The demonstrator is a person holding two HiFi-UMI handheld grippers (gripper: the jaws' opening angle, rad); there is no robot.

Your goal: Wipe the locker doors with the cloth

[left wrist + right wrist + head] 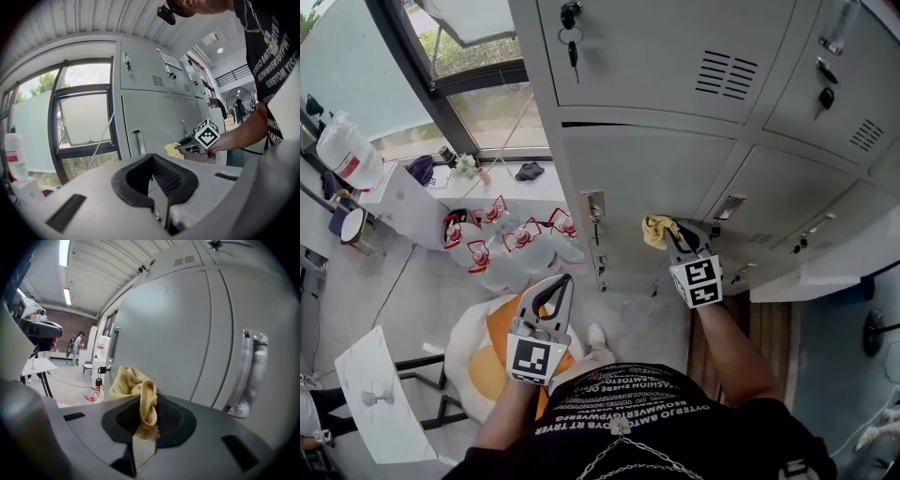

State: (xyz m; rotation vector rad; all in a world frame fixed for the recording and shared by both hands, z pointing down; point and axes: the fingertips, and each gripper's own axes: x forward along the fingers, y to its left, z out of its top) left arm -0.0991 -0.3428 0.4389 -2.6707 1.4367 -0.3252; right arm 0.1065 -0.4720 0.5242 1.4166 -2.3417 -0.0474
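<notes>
Pinches cloth [655, 229] in right gripper [673, 234] up at lower locker door [647, 178], holds left gripper [554, 287] clenched, empty, well back from that door; looks mid-wipe, upper doors likely left.

Site note: you are in a locker area of an industrial-style workspace. Evidence:
- a bank of grey metal lockers [656, 56] with keys [571, 42] in the doors
- a ribbed ceiling [93, 273] with strip lights [63, 251]
- a brick wall [65, 329] at the far end
- a pedestal fan [239, 101]
- a tall window [478, 84] beside the lockers
- water bottles [520, 239] on the floor
</notes>
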